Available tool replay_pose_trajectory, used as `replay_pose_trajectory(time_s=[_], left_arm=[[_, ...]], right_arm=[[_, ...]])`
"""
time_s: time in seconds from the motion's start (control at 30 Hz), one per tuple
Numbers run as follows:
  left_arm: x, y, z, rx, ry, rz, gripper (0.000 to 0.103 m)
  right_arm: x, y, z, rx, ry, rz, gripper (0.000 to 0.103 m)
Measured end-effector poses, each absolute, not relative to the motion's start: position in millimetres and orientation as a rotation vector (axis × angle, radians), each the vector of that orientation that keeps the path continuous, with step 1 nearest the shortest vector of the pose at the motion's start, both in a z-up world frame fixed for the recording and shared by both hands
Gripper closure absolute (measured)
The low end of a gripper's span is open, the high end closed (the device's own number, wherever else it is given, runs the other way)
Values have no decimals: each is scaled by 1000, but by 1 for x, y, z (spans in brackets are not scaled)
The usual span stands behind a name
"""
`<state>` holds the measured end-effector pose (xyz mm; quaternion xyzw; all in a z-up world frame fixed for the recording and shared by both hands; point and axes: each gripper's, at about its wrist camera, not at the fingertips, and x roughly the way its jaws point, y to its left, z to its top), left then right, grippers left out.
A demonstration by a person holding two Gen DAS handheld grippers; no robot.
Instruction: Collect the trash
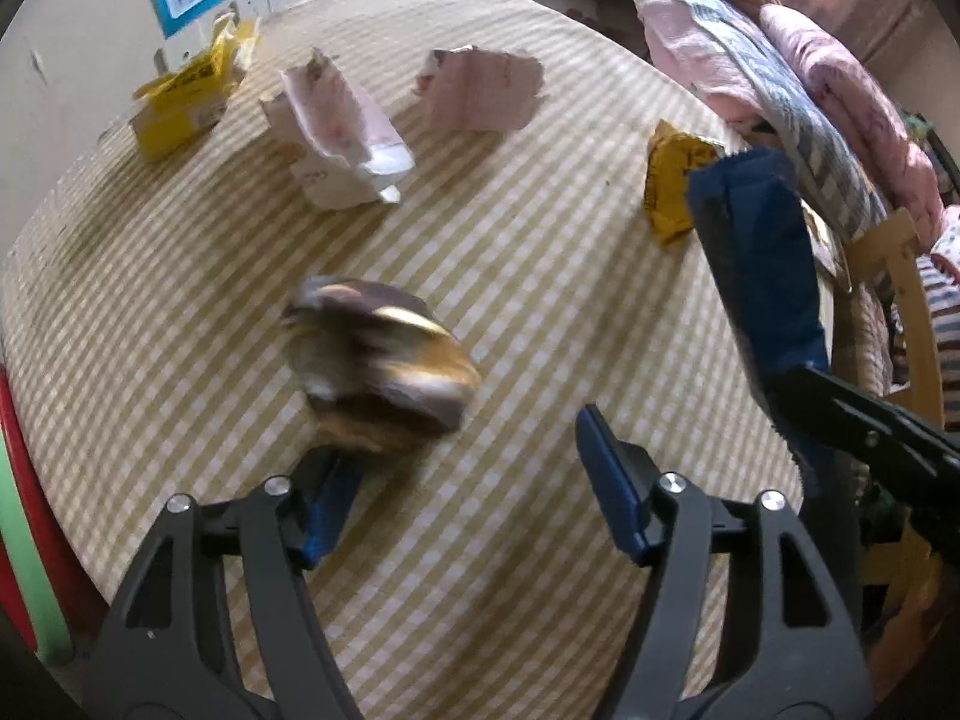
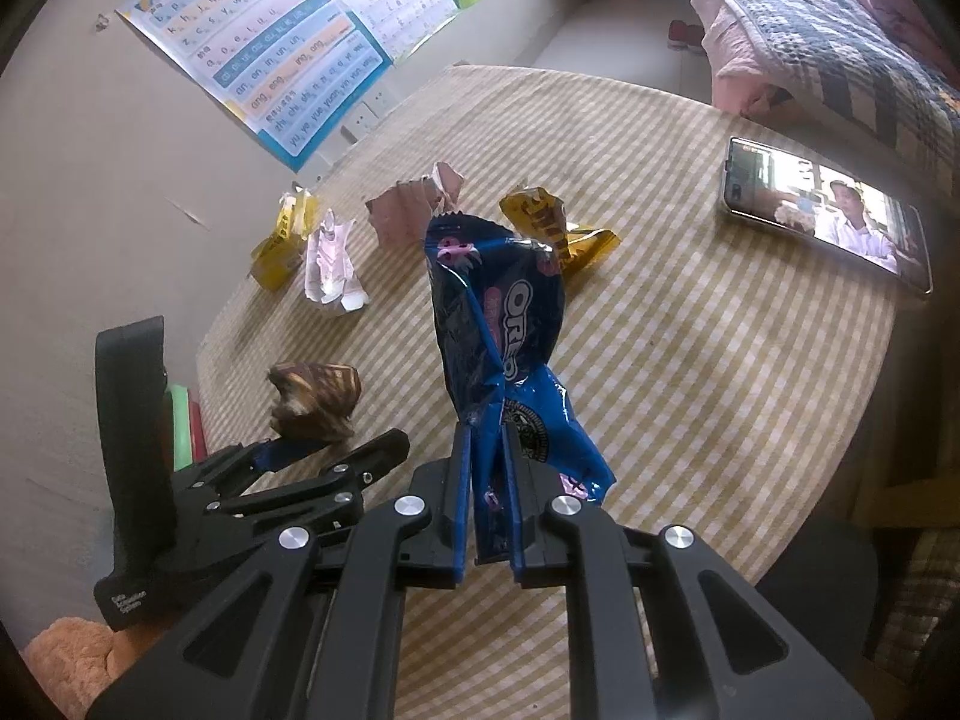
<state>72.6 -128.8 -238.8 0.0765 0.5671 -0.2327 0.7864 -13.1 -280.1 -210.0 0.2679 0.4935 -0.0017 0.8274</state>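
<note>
Nearest the lens in the right wrist view: right gripper (image 2: 486,504), its 2 blue-padded fingers pinched tight on 1 blue Oreo wrapper (image 2: 501,324). The wrapper stands up from the pinch, crumpled, above the checked tablecloth (image 2: 690,372).

Left wrist view, near: left gripper (image 1: 462,468), 2 fingers spread apart, nothing pressed between them. The left finger's tip sits under the near edge of 1 brown wrapper (image 1: 378,360), blurred in this view; whether it touches, cannot tell. The right finger stands clear of it.

Mid-table: that brown wrapper lies crumpled on the cloth, just beyond the left gripper. The same blue wrapper shows at the right edge of the left view, held aloft.

Further out, loose trash on the cloth, counted:
- 2 yellow wrappers: 1 near the wall (image 1: 186,96), 1 toward the right (image 1: 675,180), just behind the blue wrapper.
- 2 pale pink torn paper packets: 1 left-centre (image 1: 342,132), crumpled open; 1 beyond it (image 1: 480,90), standing on edge.
Total loose pieces on the table: 5, plus 1 held.

Right side of the table: 1 phone (image 2: 828,216), lying flat, screen lit, well apart from the trash.

Far: 2 wall charts (image 2: 264,54), bedding (image 2: 840,42) beyond the table's far edge.
</note>
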Motion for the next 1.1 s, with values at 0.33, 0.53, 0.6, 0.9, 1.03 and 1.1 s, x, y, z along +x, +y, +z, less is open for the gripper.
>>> replay_pose_trajectory(time_s=[0.33, 0.53, 0.6, 0.9, 1.03, 1.1], left_arm=[[66, -109, -226, 131, 1211, -513, 97], [57, -92, -215, 67, 1199, -495, 79], [57, -87, -211, 46, 1187, -481, 67], [56, -77, -181, 105, 1073, -457, 48], [65, -79, -176, 181, 1026, -486, 37], [71, -86, -178, 255, 1021, -519, 34]], right_arm=[[-11, -276, -210, 563, 1054, 10, 91], [-9, -272, -211, 563, 1059, 17, 91], [-9, -271, -211, 563, 1060, 20, 91], [-10, -272, -214, 581, 1065, 22, 91], [-11, -272, -216, 589, 1068, 24, 91], [-12, -272, -216, 591, 1070, 26, 91]])
